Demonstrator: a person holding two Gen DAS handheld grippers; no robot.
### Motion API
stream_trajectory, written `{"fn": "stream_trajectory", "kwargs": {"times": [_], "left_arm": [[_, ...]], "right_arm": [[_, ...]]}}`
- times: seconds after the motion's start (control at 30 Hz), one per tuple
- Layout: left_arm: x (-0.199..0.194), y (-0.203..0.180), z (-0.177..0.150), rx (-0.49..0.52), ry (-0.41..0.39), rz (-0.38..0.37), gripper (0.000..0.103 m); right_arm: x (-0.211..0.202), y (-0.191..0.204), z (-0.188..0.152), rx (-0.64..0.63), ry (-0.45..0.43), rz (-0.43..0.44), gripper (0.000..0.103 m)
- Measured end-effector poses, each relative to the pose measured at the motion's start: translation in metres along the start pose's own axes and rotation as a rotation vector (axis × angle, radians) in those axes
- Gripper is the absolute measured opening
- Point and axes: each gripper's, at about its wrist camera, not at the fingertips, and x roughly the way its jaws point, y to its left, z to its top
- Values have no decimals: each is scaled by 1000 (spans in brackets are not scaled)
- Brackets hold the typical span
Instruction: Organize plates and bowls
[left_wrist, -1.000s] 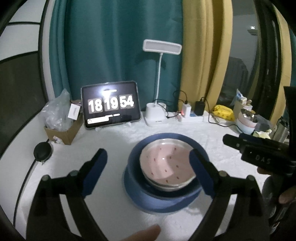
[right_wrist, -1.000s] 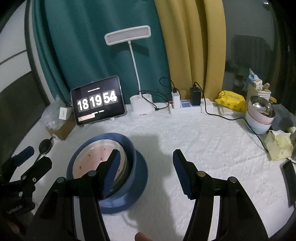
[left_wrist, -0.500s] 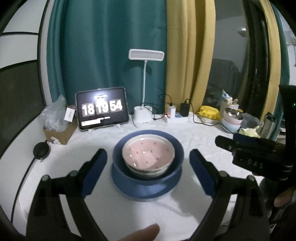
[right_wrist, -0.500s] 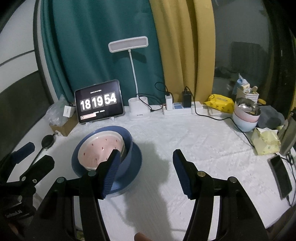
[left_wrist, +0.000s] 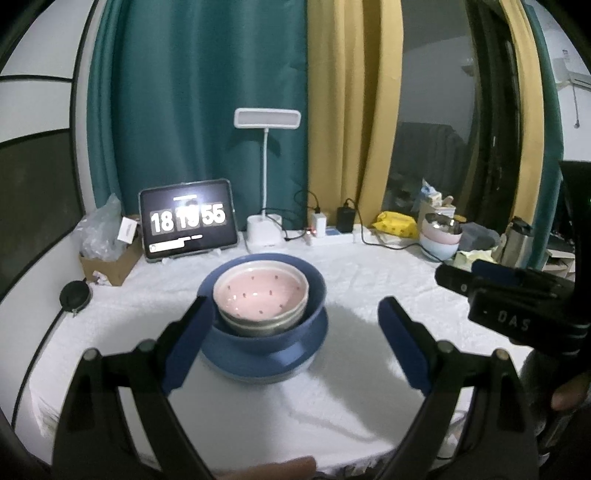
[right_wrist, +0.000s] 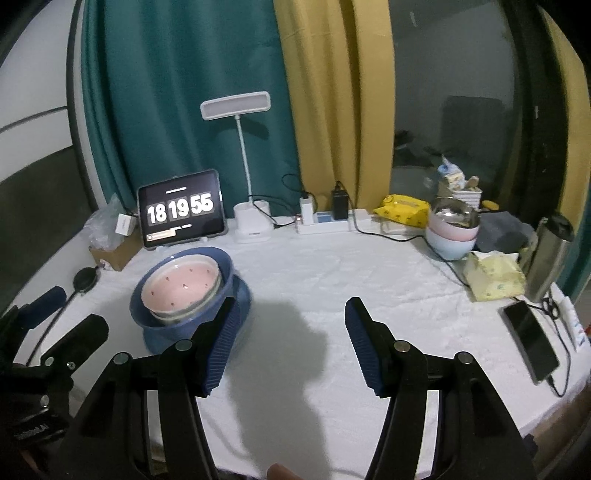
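Observation:
A pink spotted bowl (left_wrist: 260, 291) sits nested in a blue bowl (left_wrist: 314, 295), which stands on a blue plate (left_wrist: 258, 362) on the white tablecloth. The stack also shows in the right wrist view, with the pink bowl (right_wrist: 181, 284) inside the blue bowl (right_wrist: 225, 269). My left gripper (left_wrist: 291, 332) is open and empty, drawn back in front of the stack. My right gripper (right_wrist: 291, 332) is open and empty, to the right of the stack and apart from it. The right gripper also shows at the right edge of the left wrist view (left_wrist: 498, 295).
A tablet clock (right_wrist: 181, 214), a desk lamp (right_wrist: 251, 221) and a power strip (right_wrist: 332, 221) line the back. Stacked bowls (right_wrist: 452, 232), a tissue pack (right_wrist: 495, 277), a flask (right_wrist: 550, 254) and a phone (right_wrist: 532, 343) are at right. A cardboard box (left_wrist: 107, 262) stands at left.
Both grippers have pulled back from the bowl stack, so it looks smaller and farther away. The stack has stayed in place. Both grippers stay open.

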Motion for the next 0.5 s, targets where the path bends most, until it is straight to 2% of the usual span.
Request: {"fn": "stream_trajectory", "kwargs": {"times": [0.27, 0.5], "left_arm": [[-12, -14, -12, 18, -35, 28, 91], [-24, -17, -10, 20, -73, 30, 91]], "right_arm": [[-26, -12, -13, -17, -25, -34, 62], [-42, -19, -19, -7, -52, -46, 62]]}}
